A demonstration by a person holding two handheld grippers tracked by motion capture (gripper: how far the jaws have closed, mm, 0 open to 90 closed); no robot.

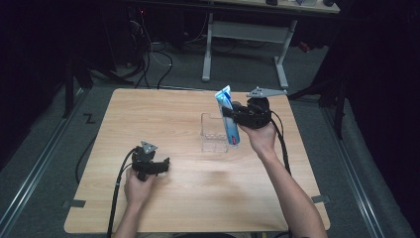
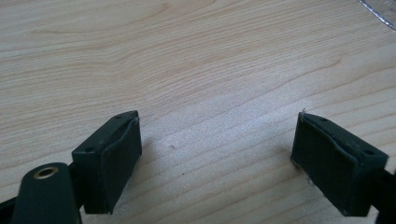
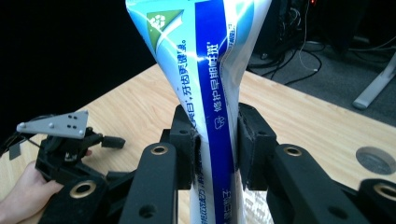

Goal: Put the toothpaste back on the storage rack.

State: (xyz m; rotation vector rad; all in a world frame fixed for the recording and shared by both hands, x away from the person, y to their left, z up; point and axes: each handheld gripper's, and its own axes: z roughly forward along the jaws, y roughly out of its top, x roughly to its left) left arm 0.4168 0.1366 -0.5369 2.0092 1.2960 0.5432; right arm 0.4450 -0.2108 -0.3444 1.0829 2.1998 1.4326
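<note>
Landmark: clear plastic compartmented holder (image 1: pixel 214 133), standing on the light wooden desk (image 1: pixel 163 114) a little right of its middle and nearer the far edge than the near one.

Held thing: blue-and-white toothpaste tube with a green corner patch (image 1: pixel 229 119), upright and slightly tilted, just right of the holder; its lower end sits level with the holder's right wall, and whether it touches that wall cannot be told.

Right gripper (image 1: pixel 229 113): pinching the tube across its width from the holder's right side; in the right gripper view the tube (image 3: pixel 210 93) rises between the two black pads (image 3: pixel 184 144), which press on both flanks and crease it.

Right hand (image 1: pixel 260 136): right of the holder, forearm running back to the near right corner of the desk.

Left gripper (image 1: pixel 166 165): well to the left of the holder and nearer the person, low over the desk, jaws spread wide with bare wood between them, as the left gripper view shows (image 2: pixel 217 158).

Left hand (image 1: pixel 136 188): below-left of the holder, close to the near edge.

Open room: bare wood lies left of the holder out to the left edge, and in front of it between the two hands.

Tight side: the right gripper and its grey three-cornered plate (image 1: pixel 265 92) sit beyond and right of the holder, near the far right corner.

Beyond the desk: grey floor with cables (image 1: pixel 158 64) and a white frame leg (image 1: pixel 208 49), well behind the holder.
</note>
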